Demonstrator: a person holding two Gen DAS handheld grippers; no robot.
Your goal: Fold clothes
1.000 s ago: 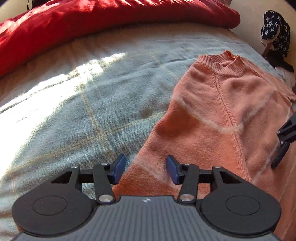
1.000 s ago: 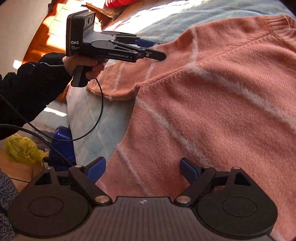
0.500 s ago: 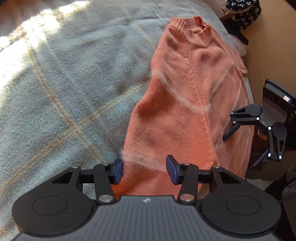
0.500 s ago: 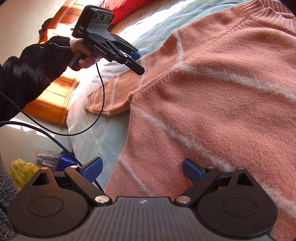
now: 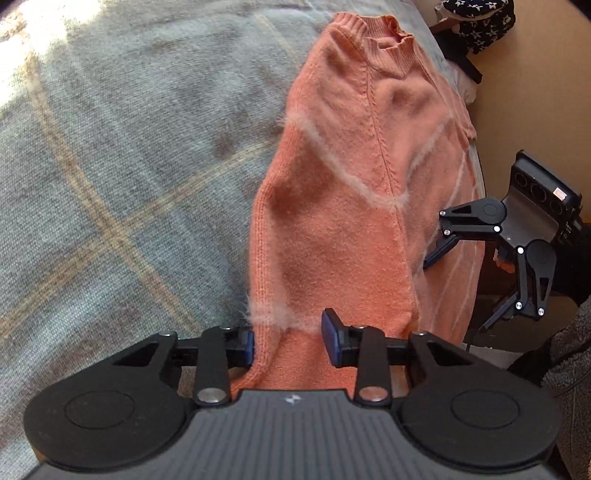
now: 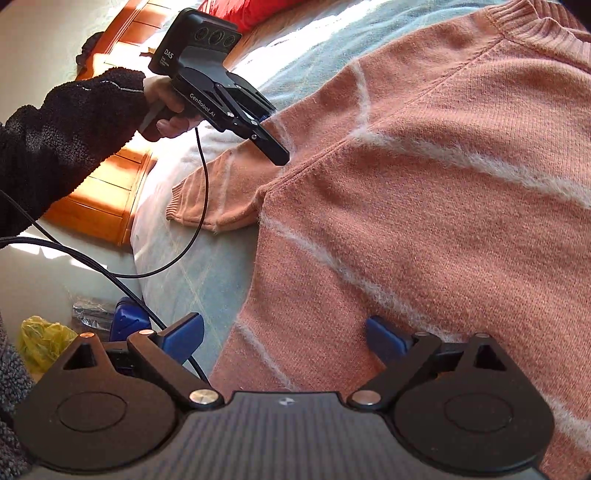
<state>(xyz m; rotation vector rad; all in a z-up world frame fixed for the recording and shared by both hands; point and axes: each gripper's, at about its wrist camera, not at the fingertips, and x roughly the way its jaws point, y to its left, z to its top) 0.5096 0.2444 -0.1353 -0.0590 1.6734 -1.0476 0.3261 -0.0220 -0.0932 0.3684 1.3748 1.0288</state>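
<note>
We see one bed covered by a woven grey-blue blanket with thin tan check lines (image 5: 110,177), its coarse flat weave lit by a sun patch at the far corner. On the blanket lies one salmon-pink knitted sweater with fuzzy pale diagonal stripes (image 5: 343,206), spread flat with its ribbed collar at the far end and reaching the bed's edge on our right; the knit is fine and soft, the stripes hairy and raised, and we count about four stripes in the right wrist view. One sleeve (image 6: 221,184) stretches out to the side, ending in a ribbed cuff near the bed edge. Beyond the blanket a red cushion or quilt (image 6: 251,14) shows, and an orange wooden bed frame of panelled boards (image 6: 99,192) runs along the side. We hold two black plastic grippers with blue pads. The left gripper (image 5: 288,341) sits over the sleeve, its fingers apart with the knit rising between them, one pad just at the sleeve's edge. The right gripper (image 6: 284,334) hovers at the sweater's side seam, fingers wide apart, one pad over the blanket and one over the knit. One hand (image 6: 168,110) in a fuzzy black sleeve grips the left handle, a thin black cable (image 6: 147,273) looping below. A crumpled yellow plastic bag (image 6: 40,339) lies on the floor.
</note>
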